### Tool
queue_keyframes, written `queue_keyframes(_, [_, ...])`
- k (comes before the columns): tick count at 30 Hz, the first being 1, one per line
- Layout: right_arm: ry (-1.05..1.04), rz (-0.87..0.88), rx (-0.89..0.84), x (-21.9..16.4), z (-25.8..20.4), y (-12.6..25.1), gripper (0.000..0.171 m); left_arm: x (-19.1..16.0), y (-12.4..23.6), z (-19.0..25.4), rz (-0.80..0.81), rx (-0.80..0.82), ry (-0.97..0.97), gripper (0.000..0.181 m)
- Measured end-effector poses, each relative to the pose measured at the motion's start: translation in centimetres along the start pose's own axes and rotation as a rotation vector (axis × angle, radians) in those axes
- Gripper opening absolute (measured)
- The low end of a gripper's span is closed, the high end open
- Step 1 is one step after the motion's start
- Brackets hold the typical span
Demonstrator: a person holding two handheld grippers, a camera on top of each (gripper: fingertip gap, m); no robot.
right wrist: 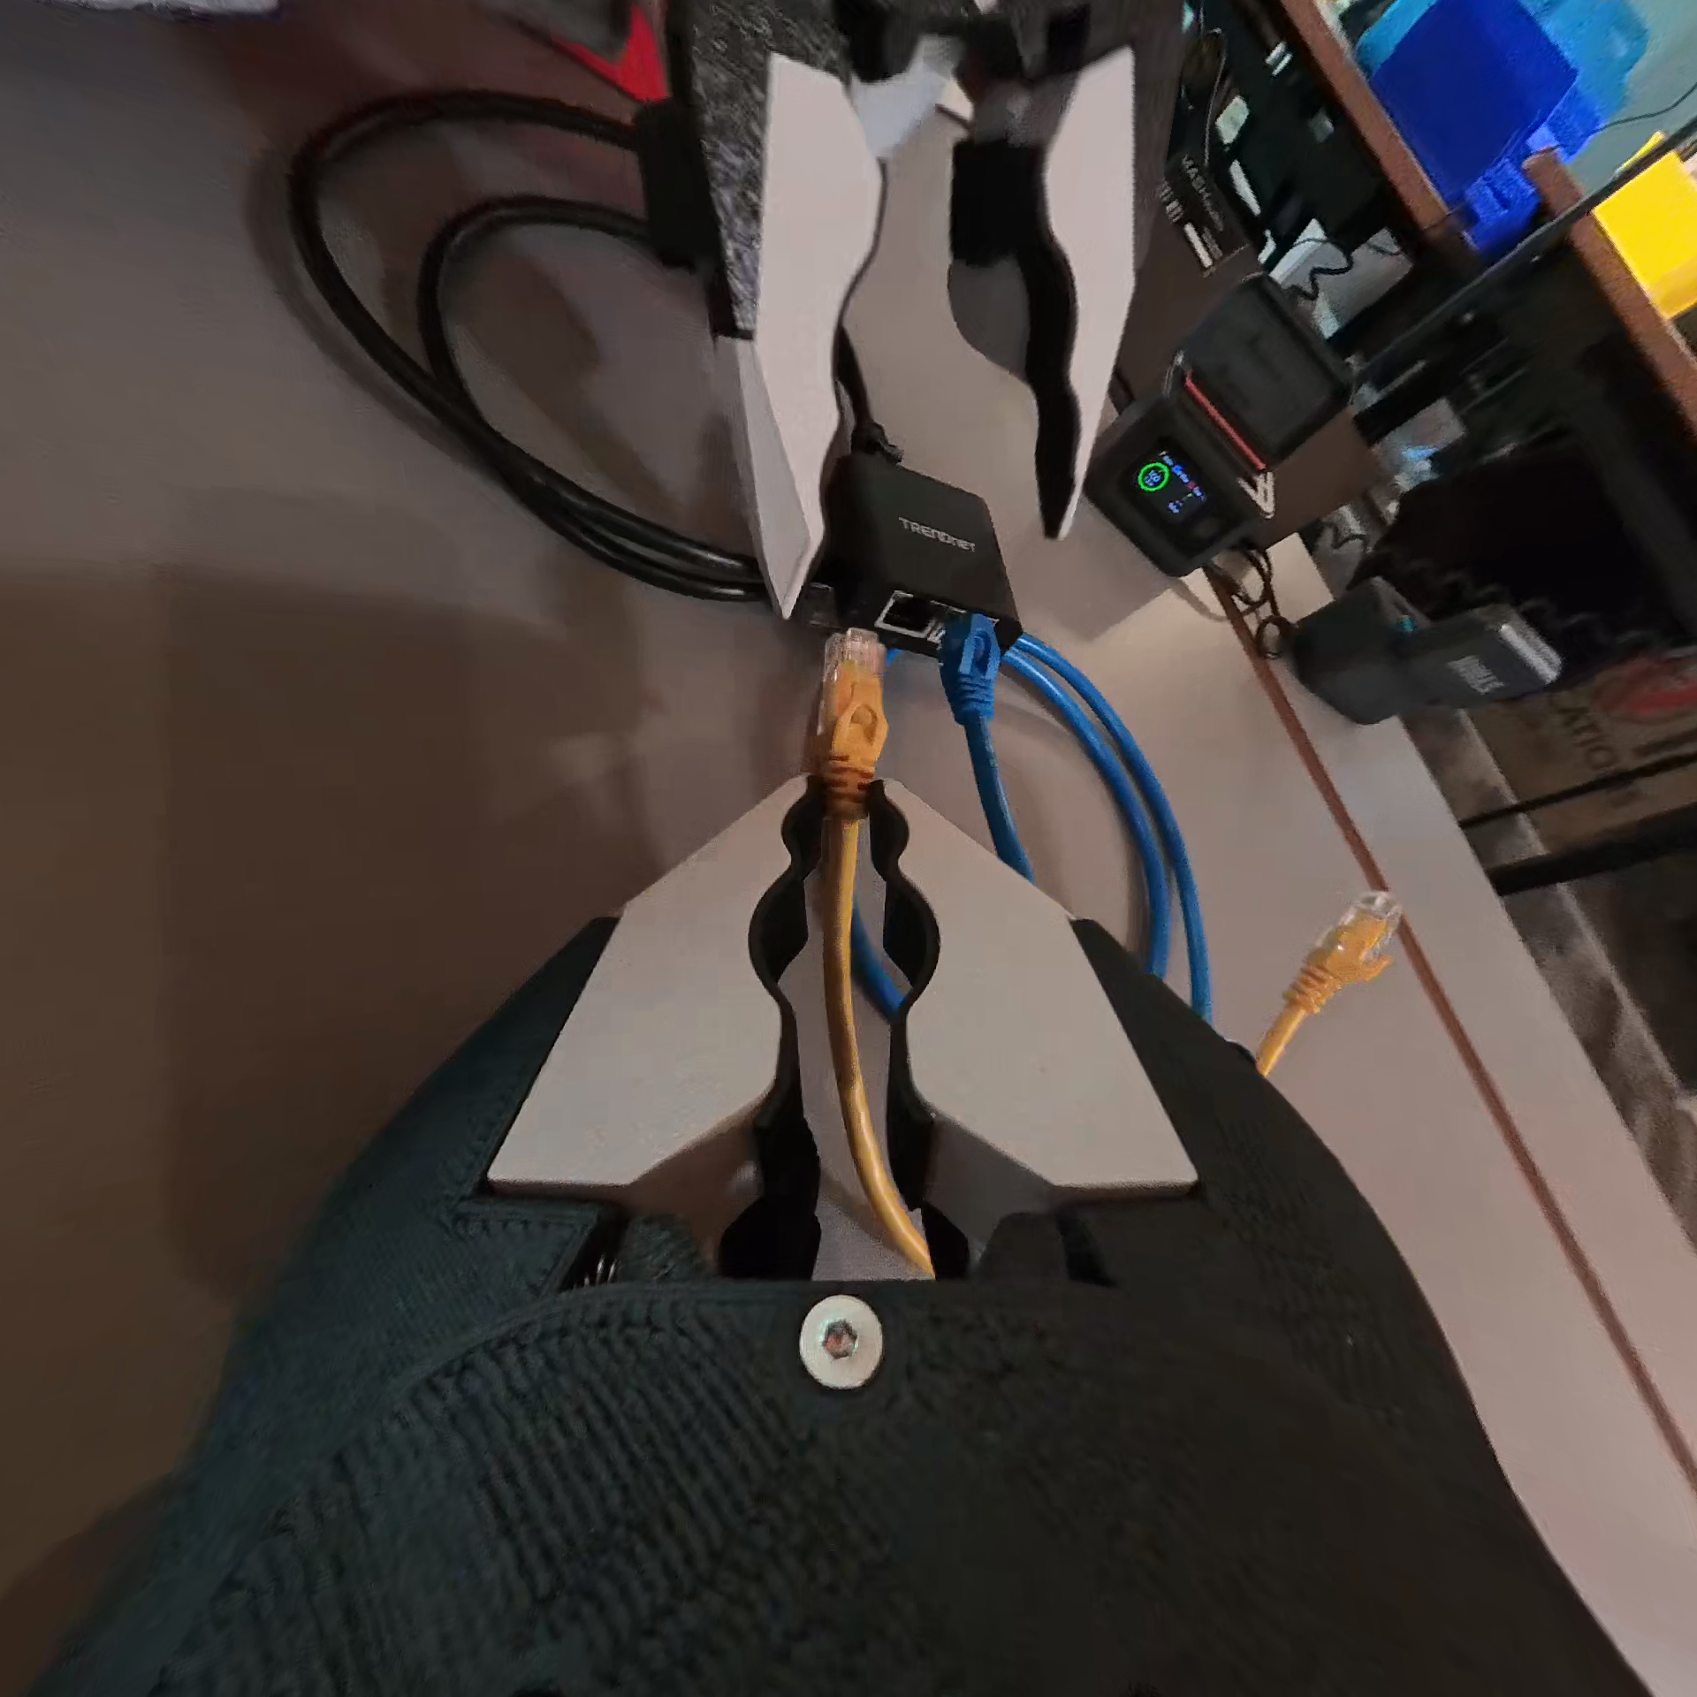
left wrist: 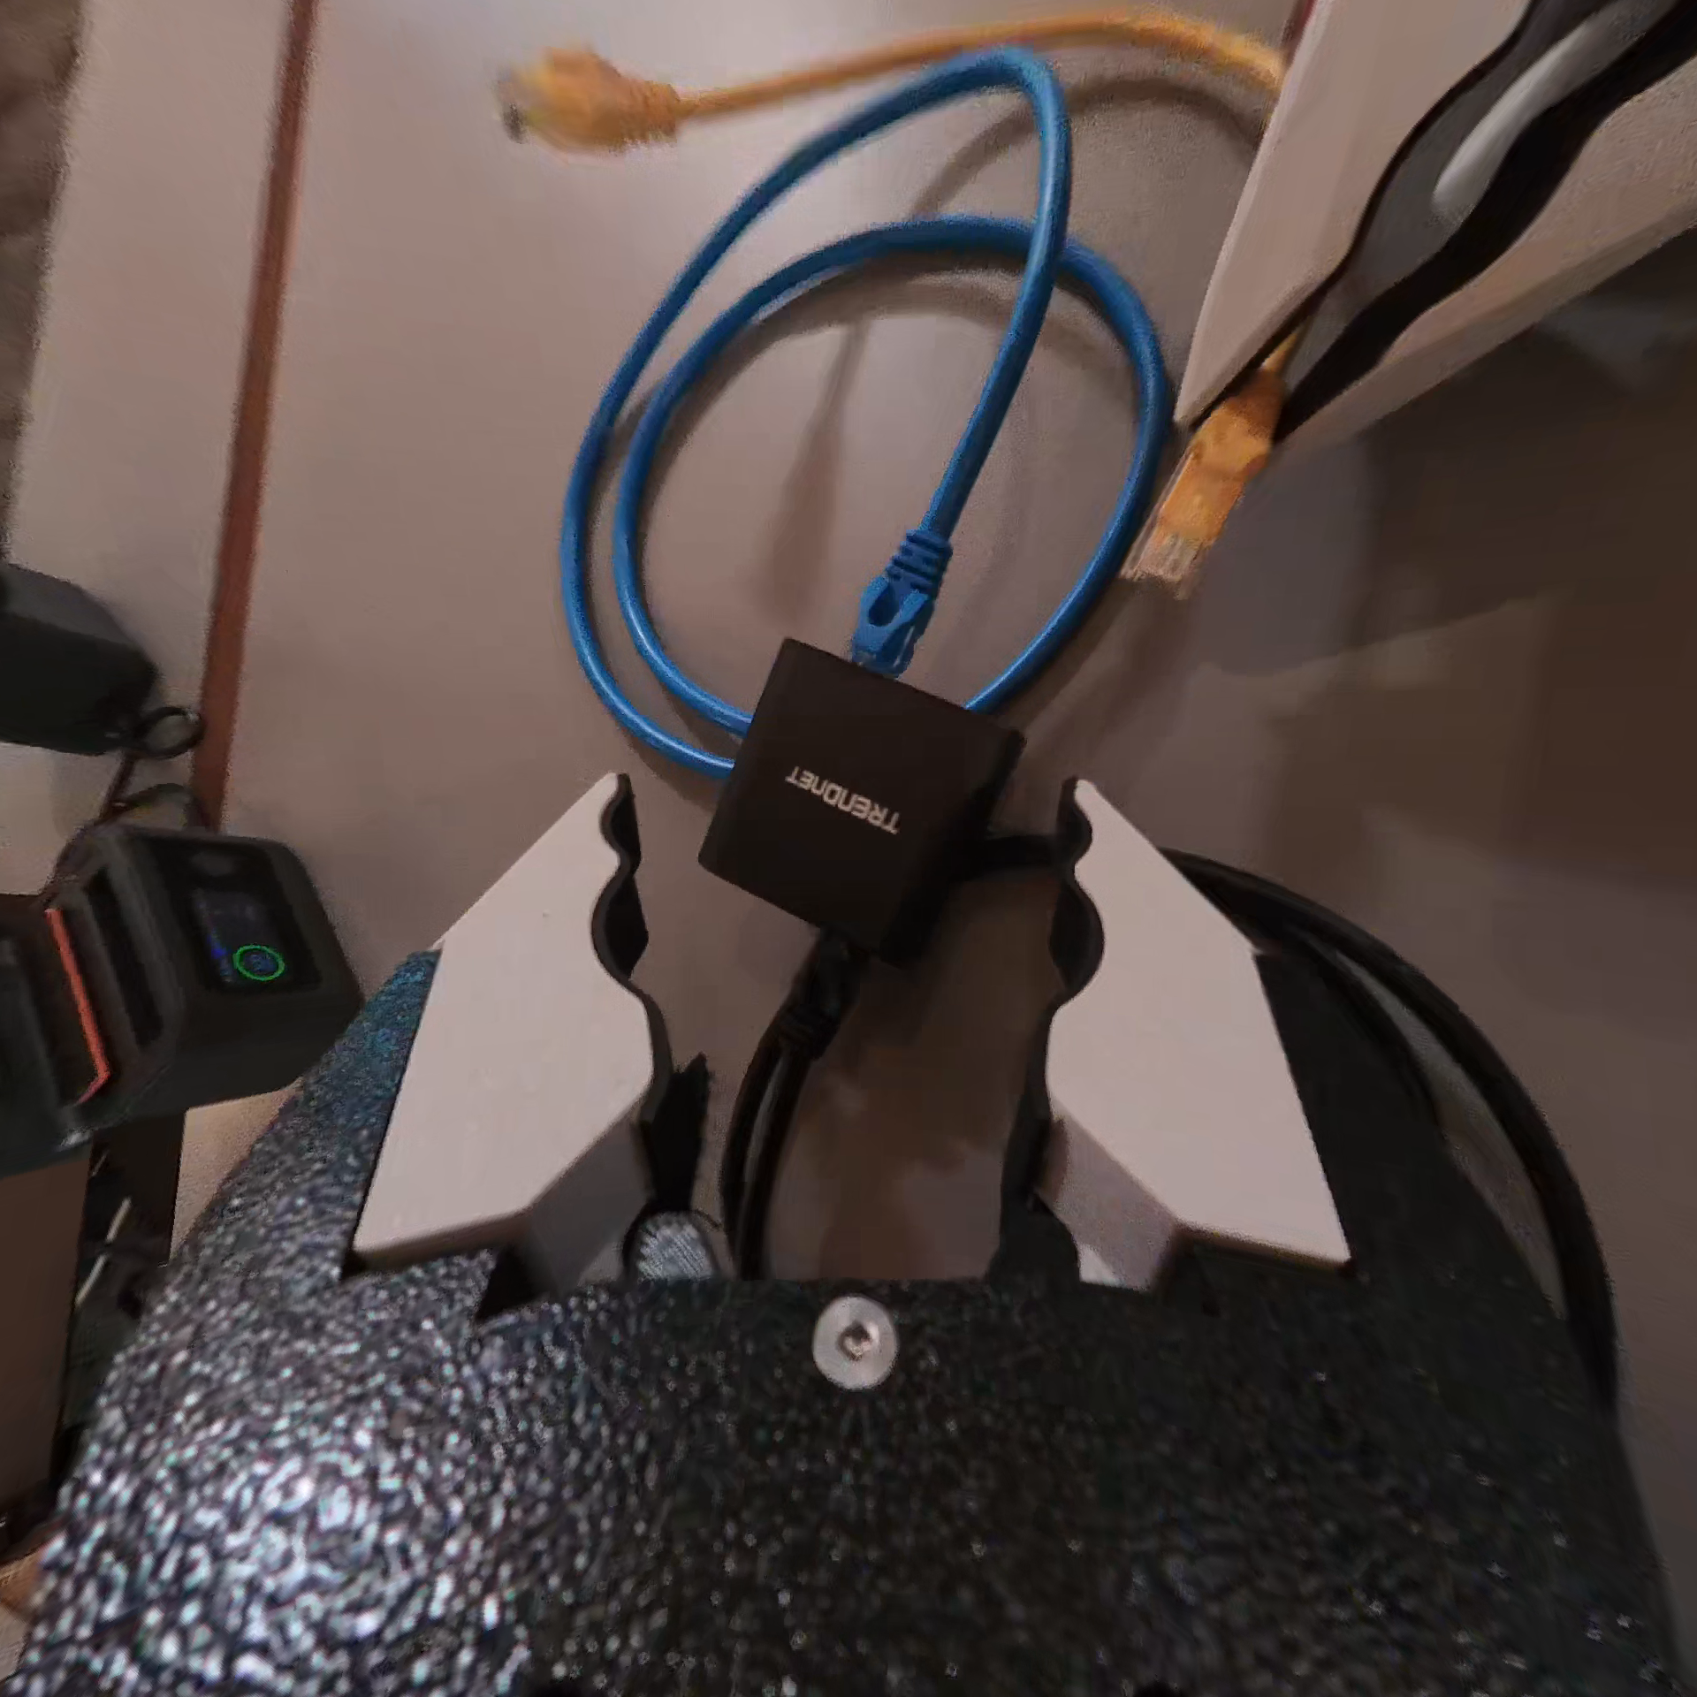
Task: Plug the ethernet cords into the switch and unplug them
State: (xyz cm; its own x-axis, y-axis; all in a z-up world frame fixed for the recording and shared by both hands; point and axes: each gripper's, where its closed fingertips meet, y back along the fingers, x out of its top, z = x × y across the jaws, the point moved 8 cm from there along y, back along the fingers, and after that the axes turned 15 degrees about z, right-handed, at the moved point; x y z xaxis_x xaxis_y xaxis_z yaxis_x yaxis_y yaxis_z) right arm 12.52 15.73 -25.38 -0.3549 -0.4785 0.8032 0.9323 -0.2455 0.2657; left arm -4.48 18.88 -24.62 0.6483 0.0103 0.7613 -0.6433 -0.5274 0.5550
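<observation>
The black switch carries 1 line of pale brand lettering on its top face. Beside the switch, a small dark device has a lit screen with a green ring and tiny coloured figures, too small to read. Beyond that device from the switch, a black pack bears blurred white lettering.
</observation>
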Motion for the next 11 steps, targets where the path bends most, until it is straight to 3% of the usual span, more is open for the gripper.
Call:
queue_keyframes(2, [0.043, -0.023, 0.002, 0.0, 0.1, -0.2, 0.009, -0.3, -0.7, -0.6, -0.1, -0.023, -0.019, 0.091])
queue_keyframes(6, [0.143, -0.085, 0.031, 0.0, 0.5, -0.9, 0.009, 0.0, -1.1, -0.4, -0.12, -0.101, -0.039, 0.077])
queue_keyframes(8, [0.133, -0.094, 0.063, 0.3, 0.7, -1.4, 0.009, -0.2, -1.0, -0.2, -0.122, -0.113, 0.01, 0.065])
queue_keyframes(11, [0.068, -0.12, 0.103, 0.6, 1.4, -2.1, 0.009, -0.4, -0.6, 0.2, -0.112, -0.09, 0.063, 0.064])
